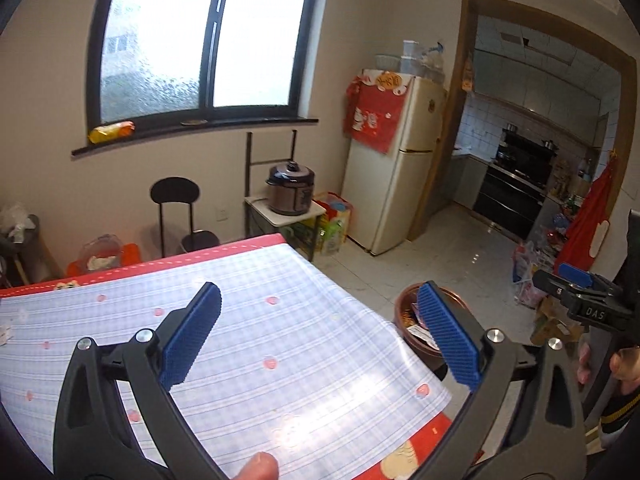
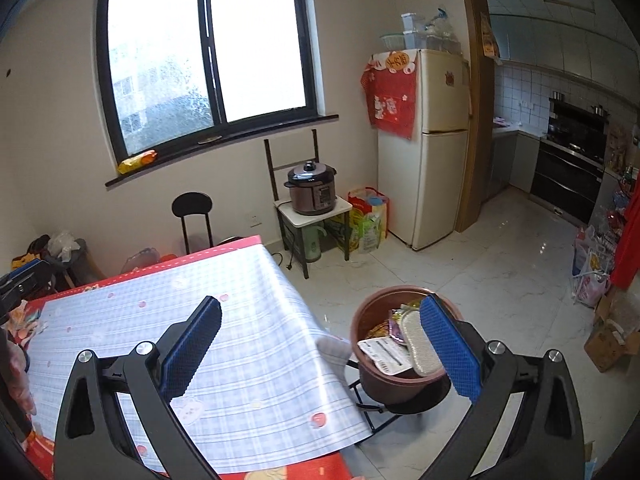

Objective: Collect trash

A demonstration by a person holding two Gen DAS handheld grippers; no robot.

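Observation:
My left gripper is open and empty, held over a table covered with a blue plaid sheet. The right gripper is open and empty too, its right finger in front of a brown trash bin that stands on a black stand beside the table's corner. Inside the bin lie wrappers, a printed white paper and a pale oval pad. In the left wrist view only the rim of the bin shows past the table edge. The right gripper's body shows at that view's right edge.
A black chair stands behind the table. A cooker on a small stand, bags and a fridge line the back wall. White tiled floor runs to the kitchen doorway. A cardboard box sits at the right. A yellow packet lies on the sill.

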